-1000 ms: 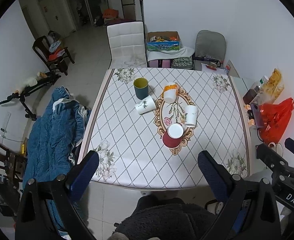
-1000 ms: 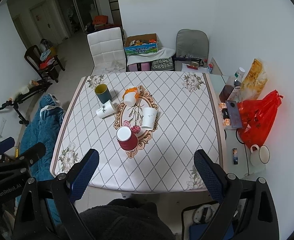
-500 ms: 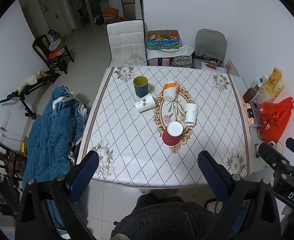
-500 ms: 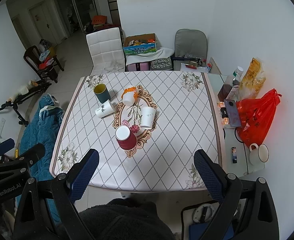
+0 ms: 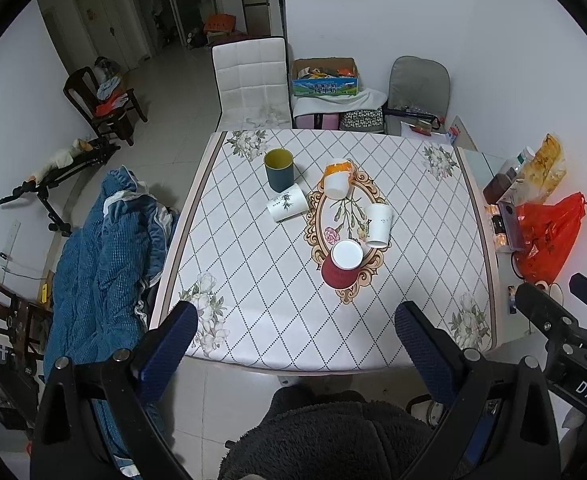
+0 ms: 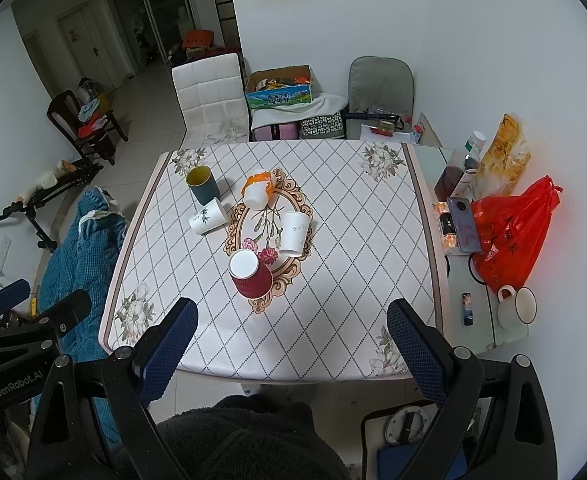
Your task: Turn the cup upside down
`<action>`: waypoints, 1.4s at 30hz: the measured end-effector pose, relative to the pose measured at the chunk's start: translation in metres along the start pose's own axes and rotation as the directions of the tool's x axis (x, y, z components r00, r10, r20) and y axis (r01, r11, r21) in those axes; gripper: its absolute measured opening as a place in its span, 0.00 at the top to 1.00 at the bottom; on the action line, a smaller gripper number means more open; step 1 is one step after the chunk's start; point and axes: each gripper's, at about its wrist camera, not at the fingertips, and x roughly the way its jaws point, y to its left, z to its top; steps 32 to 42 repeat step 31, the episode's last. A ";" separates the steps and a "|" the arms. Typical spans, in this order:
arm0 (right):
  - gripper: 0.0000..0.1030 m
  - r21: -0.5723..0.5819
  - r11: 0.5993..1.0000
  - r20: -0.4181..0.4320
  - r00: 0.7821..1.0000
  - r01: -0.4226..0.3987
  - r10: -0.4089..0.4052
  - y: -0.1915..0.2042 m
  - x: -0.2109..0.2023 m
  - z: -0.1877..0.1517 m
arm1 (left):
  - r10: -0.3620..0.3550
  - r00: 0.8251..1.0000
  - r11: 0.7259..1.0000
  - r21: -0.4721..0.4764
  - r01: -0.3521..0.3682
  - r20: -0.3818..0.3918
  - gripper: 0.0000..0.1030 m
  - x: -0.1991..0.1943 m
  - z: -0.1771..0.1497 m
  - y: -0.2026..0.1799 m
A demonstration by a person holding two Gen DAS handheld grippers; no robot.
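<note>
Both tongs, left (image 5: 291, 334) and right (image 6: 291, 330), hung spread and empty, well back from the surface (image 6: 353, 300); best approach: pinch the upright green cup (image 6: 202, 184) low on its wall before inverting.

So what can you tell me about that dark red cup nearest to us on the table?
The dark red cup looks like ribbed paper, and it widens toward the table. A flat white disc faces up, apparently its base, so it seems to stand upside down. It rests at the near end of the oval flower motif on the table, close to a tall white cup without touching it. Neither gripper is near it.
</note>
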 end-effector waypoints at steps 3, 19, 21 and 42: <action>0.05 0.001 1.000 0.000 1.000 0.000 0.000 -0.001 -0.001 -0.001 | -0.002 1.000 1.000 0.003 0.002 0.000 0.02 0.001 0.001 0.000; 0.05 -0.001 1.000 -0.003 1.000 -0.002 0.002 -0.002 0.000 -0.005 | -0.002 1.000 1.000 0.004 0.002 -0.005 0.02 0.000 -0.002 -0.001; 0.05 -0.001 1.000 -0.004 1.000 -0.003 0.003 -0.002 0.000 -0.004 | -0.001 1.000 1.000 0.002 0.001 -0.006 0.02 0.000 -0.004 -0.001; 0.05 0.002 1.000 -0.010 1.000 -0.005 0.005 -0.001 0.001 -0.009 | -0.003 1.000 1.000 0.003 0.003 -0.004 0.02 -0.001 -0.003 -0.001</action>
